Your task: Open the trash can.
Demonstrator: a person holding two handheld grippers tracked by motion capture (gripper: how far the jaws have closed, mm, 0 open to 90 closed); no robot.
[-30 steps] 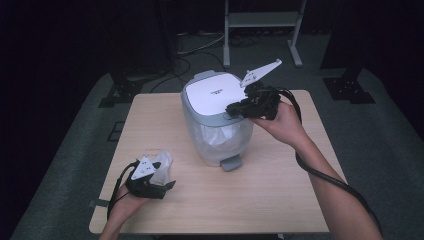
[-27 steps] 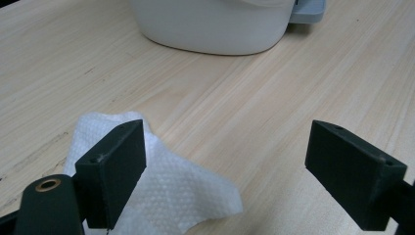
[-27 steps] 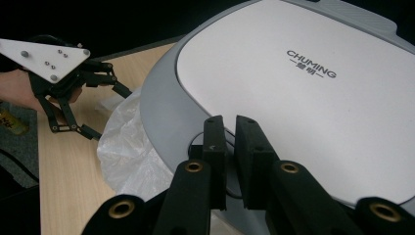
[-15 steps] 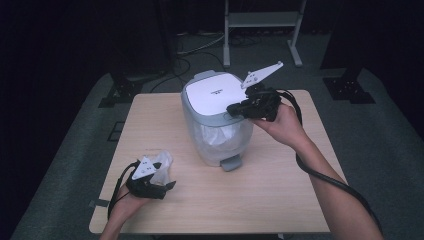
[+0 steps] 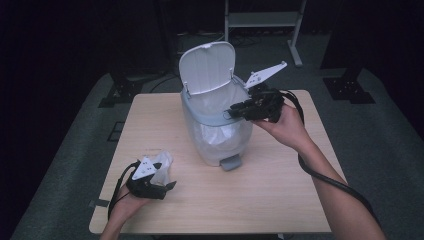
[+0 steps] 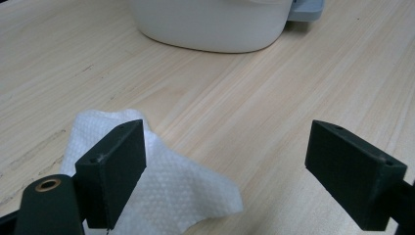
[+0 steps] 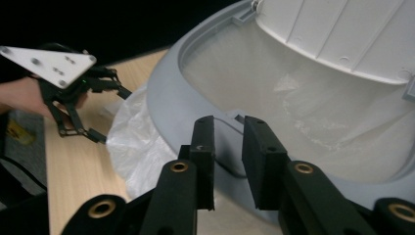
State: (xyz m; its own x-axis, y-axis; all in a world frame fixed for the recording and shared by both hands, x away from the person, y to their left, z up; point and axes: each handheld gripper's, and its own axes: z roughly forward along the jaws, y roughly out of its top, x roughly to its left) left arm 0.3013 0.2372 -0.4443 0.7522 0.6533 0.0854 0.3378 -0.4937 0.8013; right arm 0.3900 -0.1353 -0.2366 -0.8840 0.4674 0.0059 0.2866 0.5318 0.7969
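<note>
A grey and white pedal bin stands mid-table with its lid swung up, showing a white liner bag inside. My right gripper hovers at the bin's near-right rim; its jaws are almost together with nothing between them. A crumpled white tissue lies on the table at the front left. My left gripper rests beside it, open, and its left jaw sits over the tissue. The bin's base lies ahead of it.
The bin's grey foot pedal sticks out toward the front. The wooden table has bare room at the front right. A metal stand and dark floor lie beyond the table's far edge.
The bin's lid has swung from closed to upright. My right gripper has stayed at the rim. The left gripper and the tissue have not moved.
</note>
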